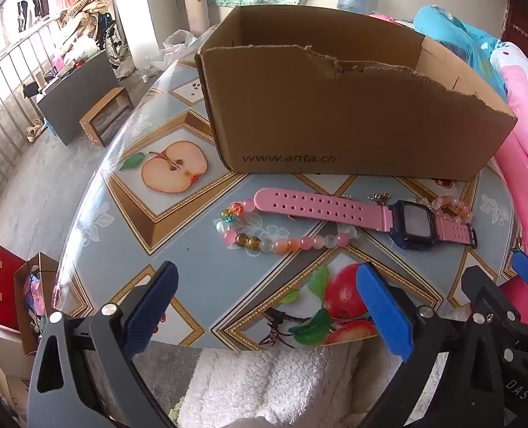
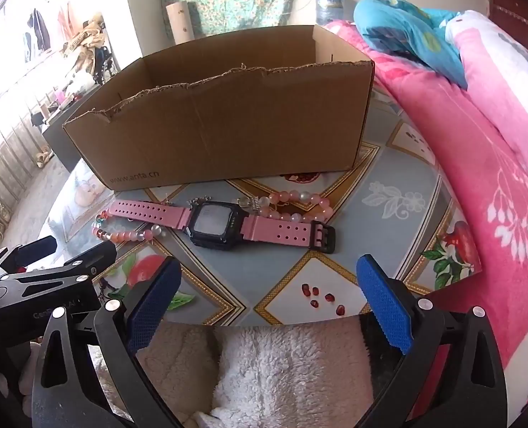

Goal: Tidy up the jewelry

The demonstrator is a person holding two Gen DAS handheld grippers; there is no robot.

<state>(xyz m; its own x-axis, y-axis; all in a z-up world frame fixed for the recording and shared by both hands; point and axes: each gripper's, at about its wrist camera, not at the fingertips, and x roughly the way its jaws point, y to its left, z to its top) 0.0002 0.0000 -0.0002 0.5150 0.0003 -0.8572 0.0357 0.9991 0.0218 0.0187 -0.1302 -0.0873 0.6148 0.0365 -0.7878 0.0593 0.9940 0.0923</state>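
A pink-strapped watch with a dark square face lies flat on the round table, in front of an open cardboard box. It also shows in the right wrist view. A pink and white bead bracelet lies partly under the strap's left end, and also shows in the right wrist view. A second bead bracelet lies behind the watch's right end. My left gripper is open and empty, short of the beads. My right gripper is open and empty, short of the watch.
The cardboard box stands at the table's far side. A pink quilt on a bed borders the table on the right. White fleece lies below the near table edge. Paper bags stand on the floor, left.
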